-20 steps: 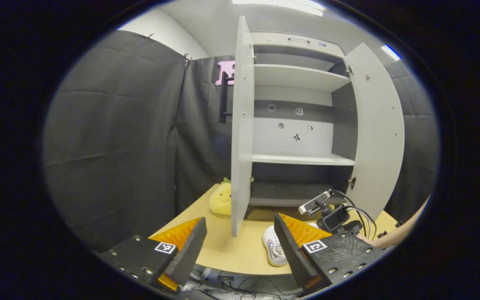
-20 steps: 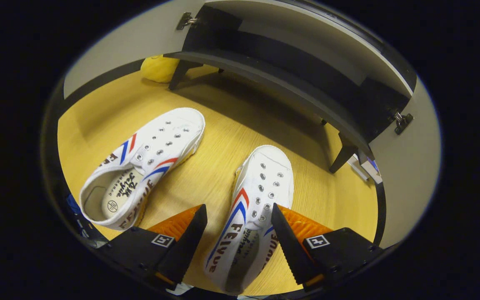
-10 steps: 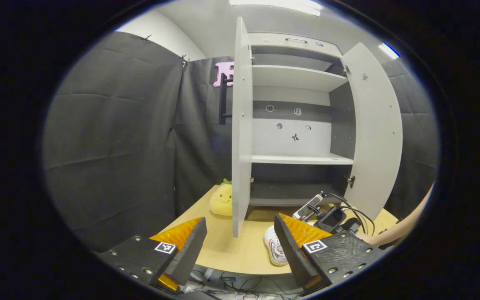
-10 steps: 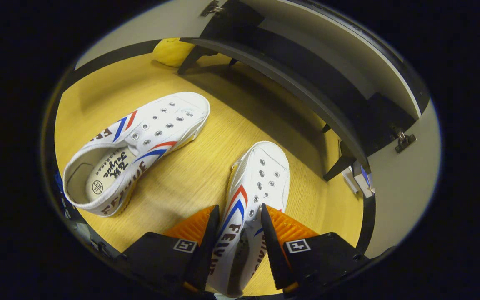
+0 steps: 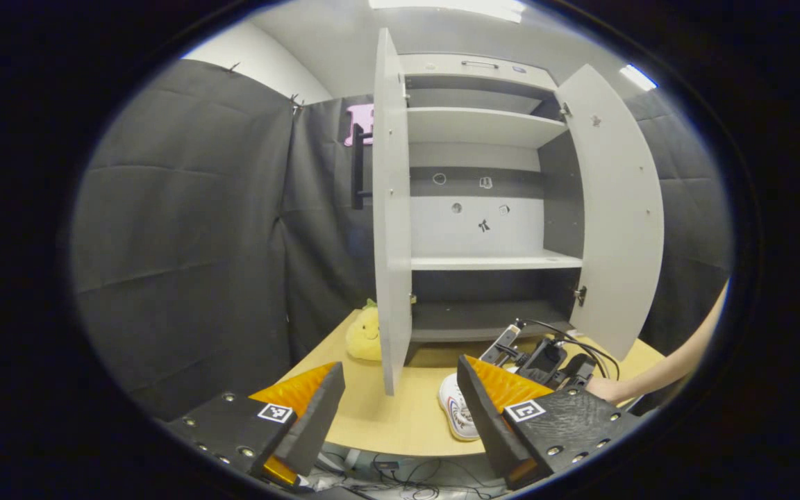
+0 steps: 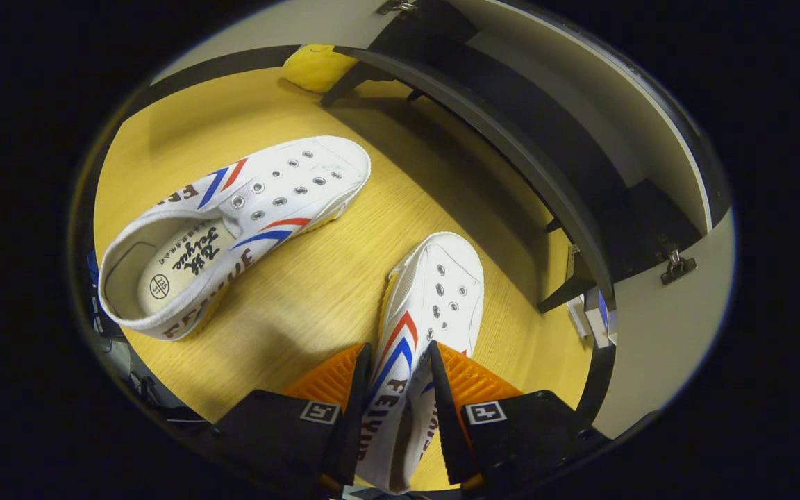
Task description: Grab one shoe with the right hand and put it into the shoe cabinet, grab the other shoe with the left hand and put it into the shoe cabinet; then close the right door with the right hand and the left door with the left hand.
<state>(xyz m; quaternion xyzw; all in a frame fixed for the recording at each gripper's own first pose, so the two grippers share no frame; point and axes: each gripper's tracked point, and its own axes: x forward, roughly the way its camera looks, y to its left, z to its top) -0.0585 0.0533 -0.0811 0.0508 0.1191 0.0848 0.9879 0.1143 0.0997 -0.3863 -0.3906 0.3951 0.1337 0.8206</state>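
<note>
In the right gripper view my right gripper [image 6: 398, 396] is shut on the right-hand white shoe [image 6: 435, 298], its orange fingers squeezing the shoe's heel sides. The other white shoe [image 6: 233, 222], with red and blue stripes, lies on the wooden table [image 6: 317, 292] to the left. In the left gripper view my left gripper [image 5: 400, 410] hangs open and empty near the table's front edge. Beyond it stands the shoe cabinet [image 5: 490, 264] with left door [image 5: 389, 222] and right door [image 5: 615, 215] both open. A shoe's toe [image 5: 457, 410] shows beside the left gripper's right finger, and the right gripper [image 5: 546, 357] is farther off.
A yellow plush toy [image 5: 364, 333] sits on the table left of the cabinet, also seen as the plush toy [image 6: 317, 66] in the right gripper view. A person's forearm [image 5: 671, 368] reaches in from the right. The cabinet's dark bottom shelf [image 6: 511, 146] stands on short legs.
My right gripper has shut on the right-hand shoe's heel and pushed a little further forward. The left gripper has drifted slightly, still open.
</note>
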